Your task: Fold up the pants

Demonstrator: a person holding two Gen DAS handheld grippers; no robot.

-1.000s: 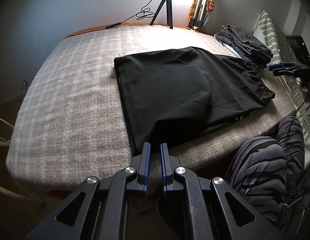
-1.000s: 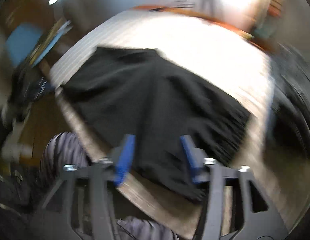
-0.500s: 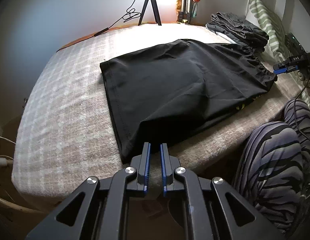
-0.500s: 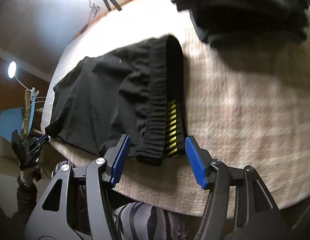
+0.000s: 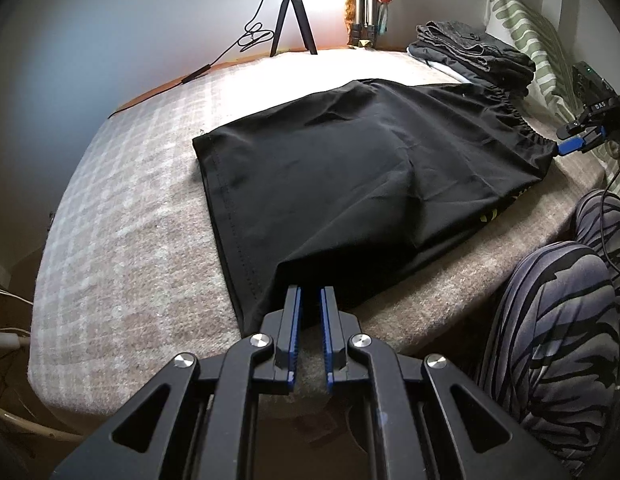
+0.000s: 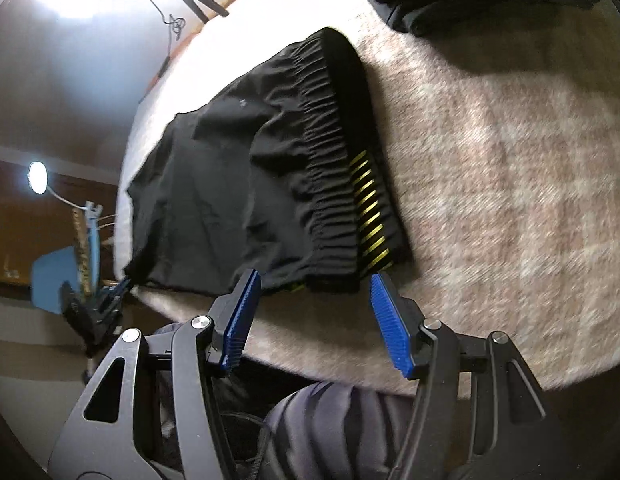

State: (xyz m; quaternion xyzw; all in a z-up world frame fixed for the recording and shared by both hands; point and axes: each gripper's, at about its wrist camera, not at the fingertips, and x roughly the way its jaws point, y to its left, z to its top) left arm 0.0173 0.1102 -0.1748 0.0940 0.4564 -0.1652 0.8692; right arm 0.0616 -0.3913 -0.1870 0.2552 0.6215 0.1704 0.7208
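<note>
The black, thin-fabric pants (image 5: 374, 184), already doubled over, lie flat on the beige checked blanket (image 5: 122, 240) of the bed, near its front edge. Their gathered elastic waistband (image 6: 334, 184) faces the right gripper (image 6: 314, 304), whose jaws stand wide open just short of the waistband's near corner, gripping nothing. The left gripper (image 5: 309, 300) has its jaws nearly closed at the hem corner; whether cloth is pinched between them cannot be told. A risk is that only the top layer gets caught at either corner, so the layers could slide apart and the fold skew. A stack of dark folded clothes (image 5: 474, 52) sits beyond.
</note>
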